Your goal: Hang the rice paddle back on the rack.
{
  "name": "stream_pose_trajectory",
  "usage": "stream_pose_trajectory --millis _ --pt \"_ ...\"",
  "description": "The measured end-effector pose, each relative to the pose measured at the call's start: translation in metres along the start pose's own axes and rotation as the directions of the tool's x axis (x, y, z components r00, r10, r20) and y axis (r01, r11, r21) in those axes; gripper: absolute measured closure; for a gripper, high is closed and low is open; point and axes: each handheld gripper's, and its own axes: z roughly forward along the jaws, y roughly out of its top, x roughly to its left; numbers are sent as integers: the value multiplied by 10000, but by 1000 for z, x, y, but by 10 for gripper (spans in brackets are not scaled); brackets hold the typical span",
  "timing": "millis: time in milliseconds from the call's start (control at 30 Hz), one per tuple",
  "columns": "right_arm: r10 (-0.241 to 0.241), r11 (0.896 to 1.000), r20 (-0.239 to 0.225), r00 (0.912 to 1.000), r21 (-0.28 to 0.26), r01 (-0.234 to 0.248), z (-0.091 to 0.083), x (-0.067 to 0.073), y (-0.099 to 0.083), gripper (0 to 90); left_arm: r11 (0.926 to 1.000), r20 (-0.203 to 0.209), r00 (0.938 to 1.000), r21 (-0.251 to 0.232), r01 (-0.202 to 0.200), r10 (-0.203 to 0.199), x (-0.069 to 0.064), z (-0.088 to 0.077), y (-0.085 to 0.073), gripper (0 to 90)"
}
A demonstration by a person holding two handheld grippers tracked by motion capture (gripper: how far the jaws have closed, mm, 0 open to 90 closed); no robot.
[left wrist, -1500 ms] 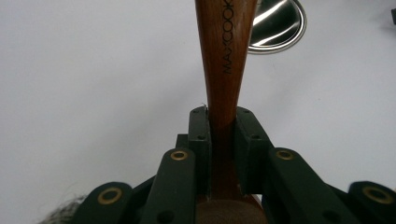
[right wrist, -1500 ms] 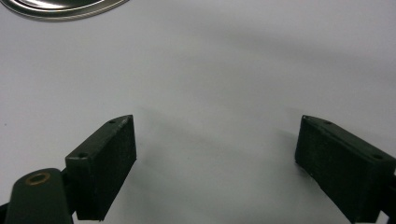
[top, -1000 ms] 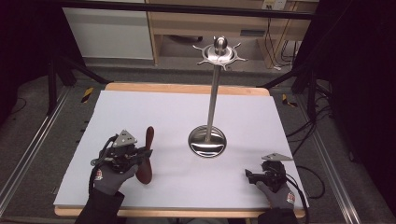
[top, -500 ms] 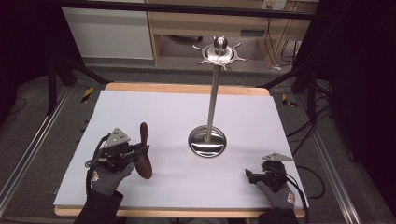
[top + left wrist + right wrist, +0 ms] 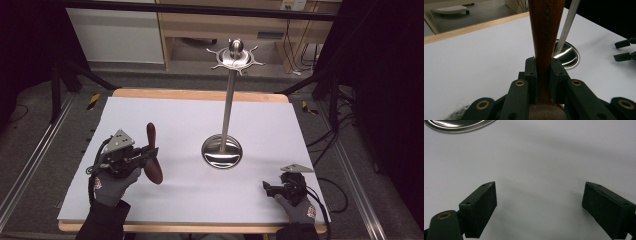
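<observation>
A dark brown wooden spoon (image 5: 150, 137) stands nearly upright at the table's left, bowl end down, just above the white surface. My left gripper (image 5: 149, 154) is shut on its handle; in the left gripper view the pads (image 5: 531, 75) press both sides of the wooden spoon (image 5: 545, 30). A tall metal stand (image 5: 229, 100) with a round base and a ring of hooks at its top rises from mid-table. My right gripper (image 5: 267, 189) rests at the front right with its jaws wide apart. In the right gripper view, the right gripper (image 5: 539, 202) has nothing between its pads.
The white table surface (image 5: 165, 120) has a wooden edge at the back. The stand's shiny base (image 5: 567, 53) lies just beyond the spoon. A cabinet and cables are on the floor behind the table, and dark frame legs flank it.
My left gripper has lifted the spoon slightly and carried it a little to the left. The right gripper has stayed where it was.
</observation>
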Motion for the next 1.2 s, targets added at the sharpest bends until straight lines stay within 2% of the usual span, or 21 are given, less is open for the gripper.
stream_pose_trajectory --millis 467,933,1200 --pt "47 10000 8 10000 -48 -47 0 0 0 126 9990 239 9989 -189 -399 404 -12 2 32 781" --pt "85 9999 77 9999 -58 -85 0 0 0 126 9973 361 9972 -358 -634 647 -20 -1 48 782" --pt "20 10000 102 9999 -82 -20 0 -1 0 126 9952 371 9951 -375 -906 920 -26 -2 63 782"
